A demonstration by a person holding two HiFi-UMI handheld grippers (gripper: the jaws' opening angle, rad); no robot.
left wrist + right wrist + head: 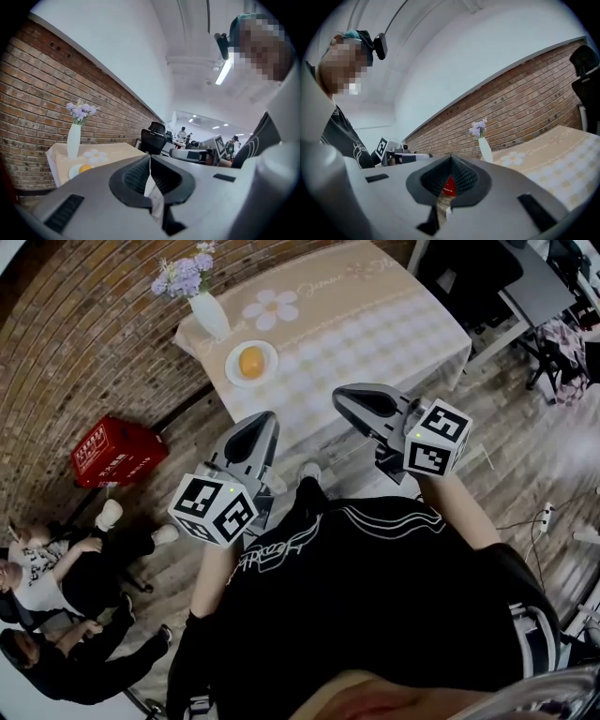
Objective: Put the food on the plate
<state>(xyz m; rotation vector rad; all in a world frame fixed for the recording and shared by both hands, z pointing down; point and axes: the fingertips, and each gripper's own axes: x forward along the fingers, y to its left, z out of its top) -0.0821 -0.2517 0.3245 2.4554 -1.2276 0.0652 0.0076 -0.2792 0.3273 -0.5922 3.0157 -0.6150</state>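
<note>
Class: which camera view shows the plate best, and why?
Head view: it looks down on the whole white plate with orange food on it. The left gripper view shows the plate small and edge-on; the right gripper view misses it.

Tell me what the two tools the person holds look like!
The left tool and right tool are smooth grey, with dark ribbed pads inside. Each carries a white cube with black square markers. The person wears a black top with white lines.

Rough brick wall (75,334), tablecloth (375,324) (matt cloth), glossy plate (232,375)
</note>
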